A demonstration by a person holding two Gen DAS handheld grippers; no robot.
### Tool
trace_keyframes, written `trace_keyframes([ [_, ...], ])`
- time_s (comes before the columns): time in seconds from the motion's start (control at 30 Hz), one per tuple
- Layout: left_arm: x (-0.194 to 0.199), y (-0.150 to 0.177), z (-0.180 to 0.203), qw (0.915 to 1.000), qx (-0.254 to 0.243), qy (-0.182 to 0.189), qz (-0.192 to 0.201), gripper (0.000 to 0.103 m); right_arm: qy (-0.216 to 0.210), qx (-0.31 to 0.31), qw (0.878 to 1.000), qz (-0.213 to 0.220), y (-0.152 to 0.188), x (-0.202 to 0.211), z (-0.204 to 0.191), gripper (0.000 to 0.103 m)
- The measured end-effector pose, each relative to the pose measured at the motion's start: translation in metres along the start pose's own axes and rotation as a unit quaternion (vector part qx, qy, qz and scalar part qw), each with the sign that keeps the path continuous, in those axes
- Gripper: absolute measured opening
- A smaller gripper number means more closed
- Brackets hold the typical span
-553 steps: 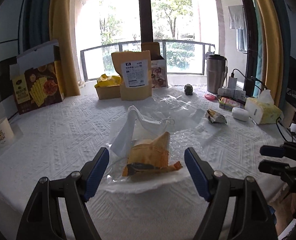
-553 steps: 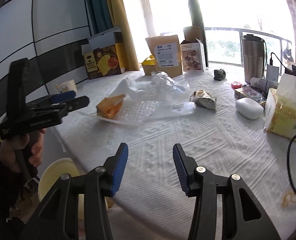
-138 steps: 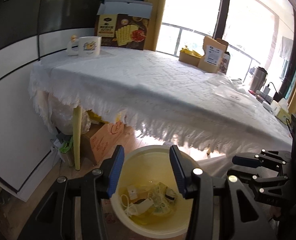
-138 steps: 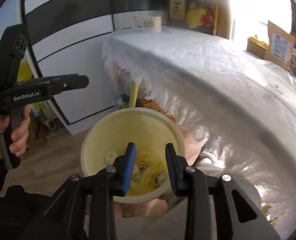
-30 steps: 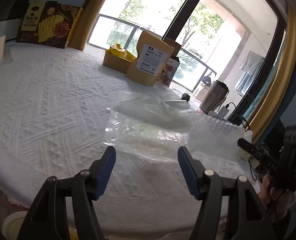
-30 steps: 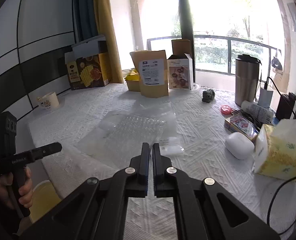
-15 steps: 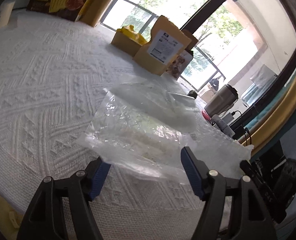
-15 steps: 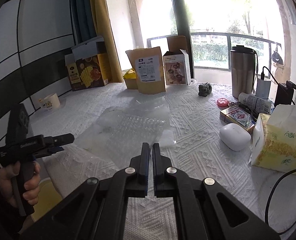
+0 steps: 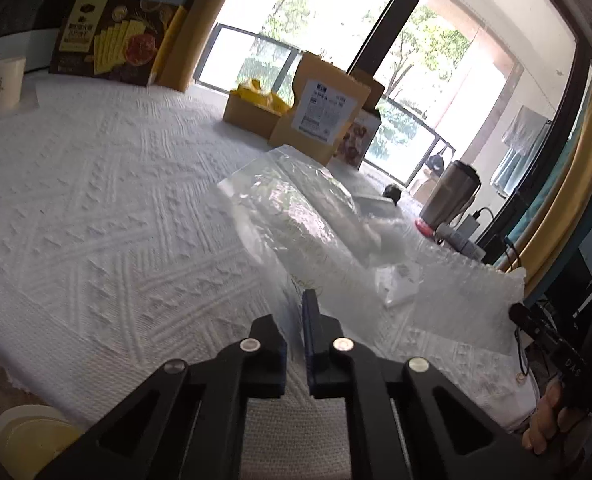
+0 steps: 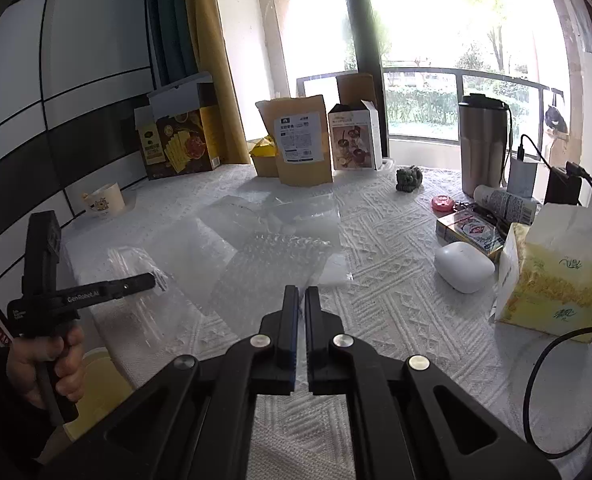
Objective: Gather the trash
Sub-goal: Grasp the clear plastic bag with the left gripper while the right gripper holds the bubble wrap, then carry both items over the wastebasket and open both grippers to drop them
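left gripper (image 9: 294,320) jaws pinch the clear plastic wrap (image 9: 296,216) lying at bench (image 9: 96,200) centre; right gripper (image 10: 300,308) jaws closed, empty. risk: slick film slips free or drags the bubble wrap (image 9: 455,296) at 3 o'clock.

Bright balcony window (image 10: 415,60), yellow curtain (image 10: 212,60), panelled wall (image 10: 76,80)

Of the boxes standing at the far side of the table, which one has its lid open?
The dark cracker box at the far left, with its white lid flap raised. The small yellow-filled box has no lid, and the white box only side flaps.
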State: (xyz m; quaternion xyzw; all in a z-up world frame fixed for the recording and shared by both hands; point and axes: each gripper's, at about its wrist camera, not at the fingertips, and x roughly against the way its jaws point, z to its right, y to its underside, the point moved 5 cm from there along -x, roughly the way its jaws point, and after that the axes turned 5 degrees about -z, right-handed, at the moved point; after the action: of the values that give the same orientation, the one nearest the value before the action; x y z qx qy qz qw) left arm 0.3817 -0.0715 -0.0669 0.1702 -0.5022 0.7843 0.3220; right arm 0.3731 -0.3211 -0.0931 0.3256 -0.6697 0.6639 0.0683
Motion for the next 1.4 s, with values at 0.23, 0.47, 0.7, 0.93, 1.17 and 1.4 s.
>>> trace_keyframes([
  [0.23, 0.053, -0.012, 0.001, 0.9981, -0.026, -0.015, 0.053, 0.002, 0.0, 0.014, 1.0, 0.018, -0.007, 0.02, -0.017, 0.003],
  [0.47, 0.106, -0.013, 0.0, 0.9945, -0.044, -0.024, 0.093, 0.002, -0.007, 0.028, 0.999, 0.032, -0.012, 0.037, -0.042, 0.003],
  [0.7, 0.159, -0.016, -0.005, 0.9887, -0.062, -0.039, 0.13, 0.001, -0.019, 0.042, 0.998, 0.044, -0.014, 0.052, -0.071, 0.003],
  [0.93, 0.199, -0.004, -0.013, 0.9841, -0.082, -0.062, 0.145, 0.002, -0.031, 0.056, 0.997, 0.053, -0.014, 0.066, -0.101, 0.003],
  [1.17, 0.229, 0.018, -0.032, 0.9838, -0.088, -0.085, 0.131, 0.002, -0.05, 0.063, 0.995, 0.057, -0.003, 0.075, -0.133, 0.003],
  [1.4, 0.255, 0.044, -0.053, 0.9827, -0.097, -0.105, 0.118, 0.002, -0.067, 0.066, 0.994, 0.05, 0.013, 0.076, -0.162, 0.003],
])
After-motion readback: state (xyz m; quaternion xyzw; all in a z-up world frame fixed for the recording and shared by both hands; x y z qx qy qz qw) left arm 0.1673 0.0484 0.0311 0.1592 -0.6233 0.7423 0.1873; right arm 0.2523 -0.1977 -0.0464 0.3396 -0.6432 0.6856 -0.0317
